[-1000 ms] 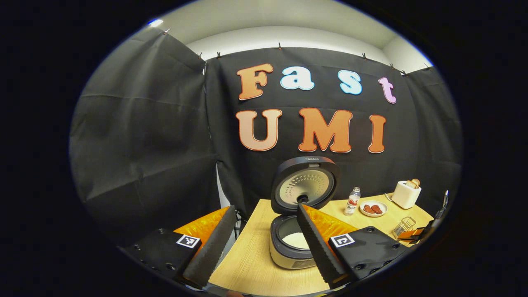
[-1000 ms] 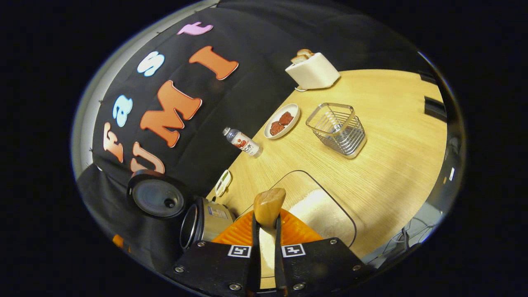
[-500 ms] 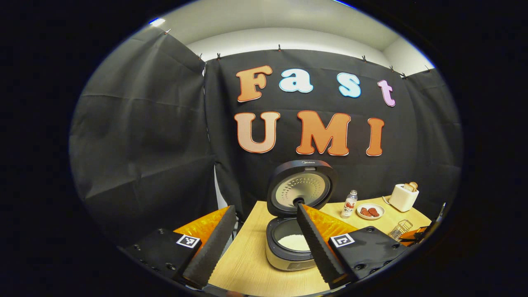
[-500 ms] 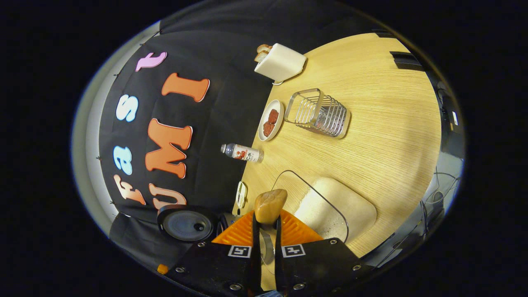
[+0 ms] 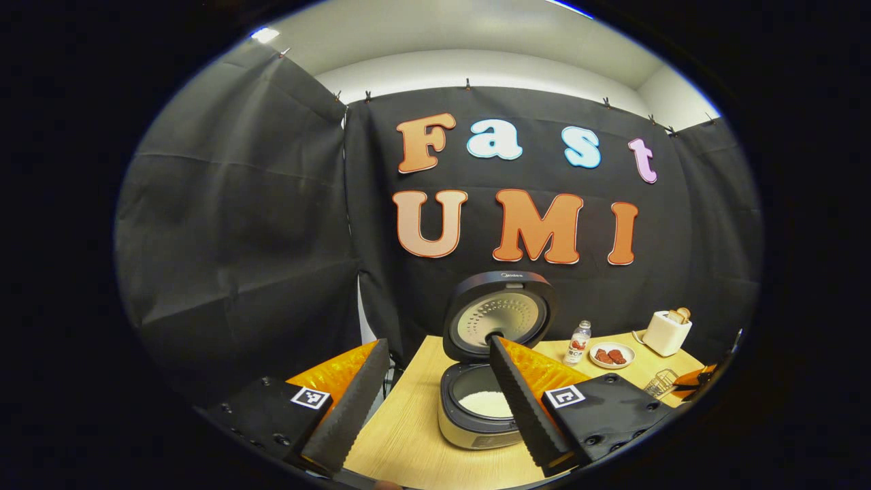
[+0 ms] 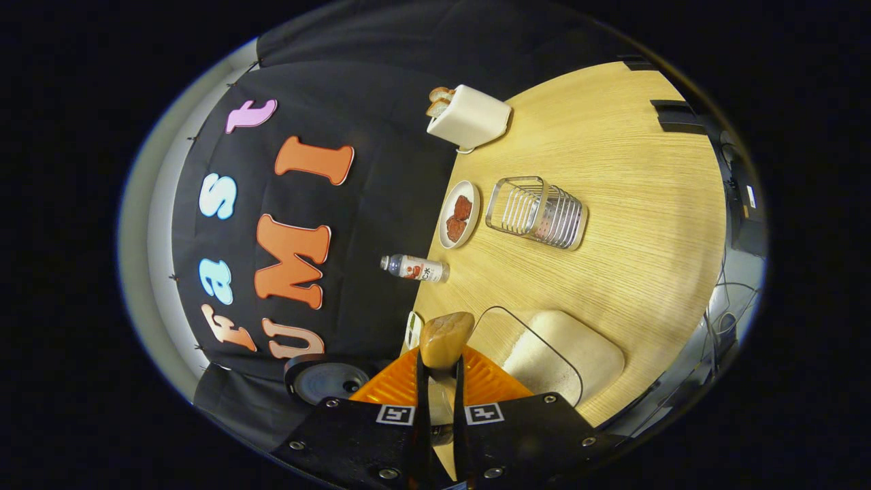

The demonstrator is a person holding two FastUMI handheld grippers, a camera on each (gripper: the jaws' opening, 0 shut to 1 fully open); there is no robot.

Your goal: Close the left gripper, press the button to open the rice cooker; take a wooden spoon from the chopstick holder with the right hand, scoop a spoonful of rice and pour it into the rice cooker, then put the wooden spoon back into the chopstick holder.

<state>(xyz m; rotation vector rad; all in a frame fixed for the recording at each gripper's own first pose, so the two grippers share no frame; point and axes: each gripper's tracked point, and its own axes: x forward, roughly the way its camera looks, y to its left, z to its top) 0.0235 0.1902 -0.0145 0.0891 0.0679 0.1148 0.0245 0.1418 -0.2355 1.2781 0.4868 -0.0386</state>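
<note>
Left gripper (image 5: pixel 435 401): held level and back from the table's near-left edge, fingers spread wide apart with nothing between them; it faces the booth wall.
Right gripper (image 6: pixel 435 401): rolled strongly to one side (the table reads as tilted on end in the right gripper view); both fingers are drawn close together and clamp the wooden spoon (image 6: pixel 445 338) by its handle.
Wooden spoon: bowl end projects just past the fingertips; whether rice sits in the bowl cannot be told.
Rice cooker (image 5: pixel 480 408): on the table (image 5: pixel 408 442), lid (image 5: pixel 499 316) standing upright and open, white rice visible in the inner pot. In the left gripper view it lies ahead of and partly behind the right-hand finger. In the right gripper view its lid (image 6: pixel 326 381) shows low and left of the spoon.
Rice tray (image 6: pixel 554 354): clear container with white rice, just beside the spoon bowl on its right.
Chopstick holder (image 6: pixel 541 212): wire basket, upright on the table, well apart from the spoon, beyond the tray.
Other items: plate (image 6: pixel 459 214), bottle (image 6: pixel 415 267), toaster (image 6: pixel 469 117) along the wall side.
</note>
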